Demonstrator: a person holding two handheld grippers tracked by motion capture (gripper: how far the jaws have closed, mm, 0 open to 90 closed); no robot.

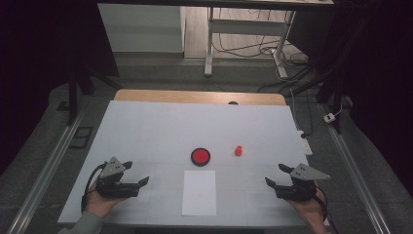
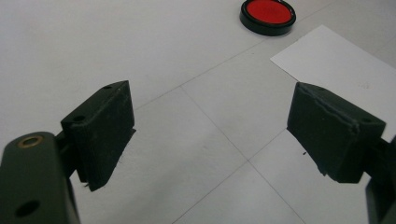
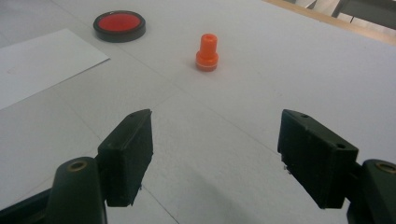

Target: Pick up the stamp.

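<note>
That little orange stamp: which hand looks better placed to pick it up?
Probably the right. The orange stamp stands ahead of the open right gripper; the left gripper is farther off, beyond the paper.

Open surface, few obstacles

Bare surface (image 1: pixel 146 126) lay ahead of both grippers; only the ink pad (image 1: pixel 200 156), orange stamp (image 1: pixel 238 150) and paper sheet (image 1: pixel 199 192) sat mid-surface, well apart.

lab | white-covered table (image 1: pixel 146 126) | floor cables (image 1: pixel 272 48) | desk frame (image 1: pixel 243 29)
</note>
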